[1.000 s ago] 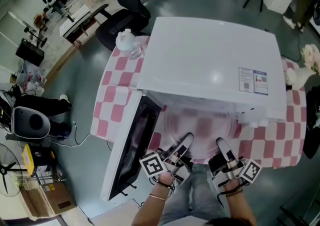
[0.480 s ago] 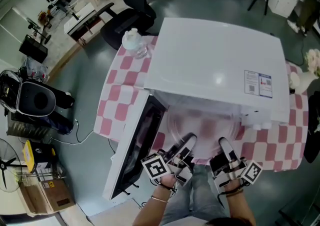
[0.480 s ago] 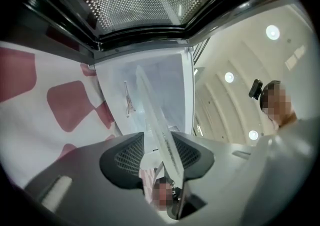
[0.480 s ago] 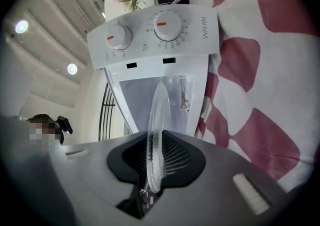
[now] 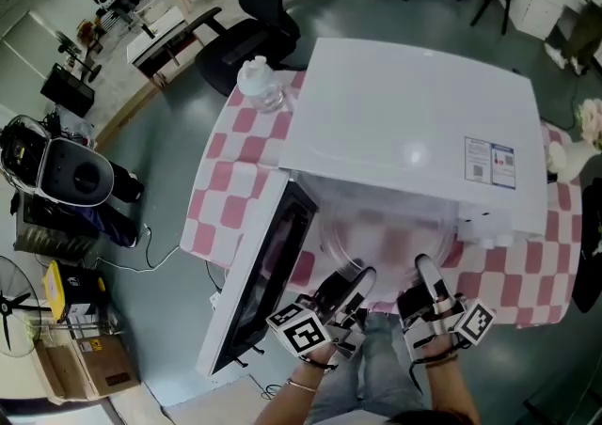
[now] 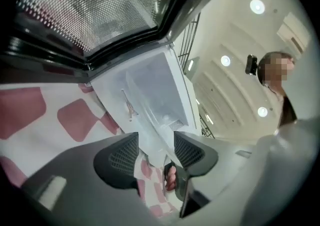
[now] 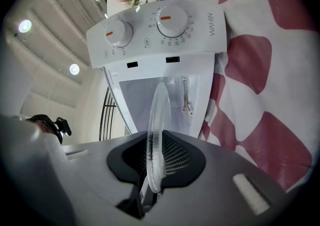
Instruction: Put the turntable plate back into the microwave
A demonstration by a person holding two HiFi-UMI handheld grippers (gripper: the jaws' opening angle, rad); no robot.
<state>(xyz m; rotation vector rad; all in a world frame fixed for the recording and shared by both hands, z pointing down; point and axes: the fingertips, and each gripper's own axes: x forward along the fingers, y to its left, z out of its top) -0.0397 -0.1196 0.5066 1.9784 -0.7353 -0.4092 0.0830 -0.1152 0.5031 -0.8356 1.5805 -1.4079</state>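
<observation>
The white microwave (image 5: 414, 122) stands on a pink-checked tablecloth with its door (image 5: 259, 273) swung open to the left. The clear glass turntable plate (image 5: 381, 230) lies level at the mouth of the cavity. My right gripper (image 5: 425, 273) is shut on the plate's near rim; in the right gripper view the plate (image 7: 157, 135) shows edge-on between the pads. My left gripper (image 5: 350, 280) is at the plate's near left edge. Its jaws have just been opening. In the left gripper view, the gripper (image 6: 155, 152) stands open with nothing between its pads, only the cavity (image 6: 150, 95) beyond.
The control panel (image 7: 160, 30) with two knobs is right of the cavity. A clear bottle (image 5: 259, 83) stands on the table's far left corner. An office chair (image 5: 254, 0) is behind the table, a black device (image 5: 75, 174) on the floor at left.
The left gripper's jaws have spread apart and let go of the plate's rim, and the gripper has rolled. The right gripper and plate have stayed in place.
</observation>
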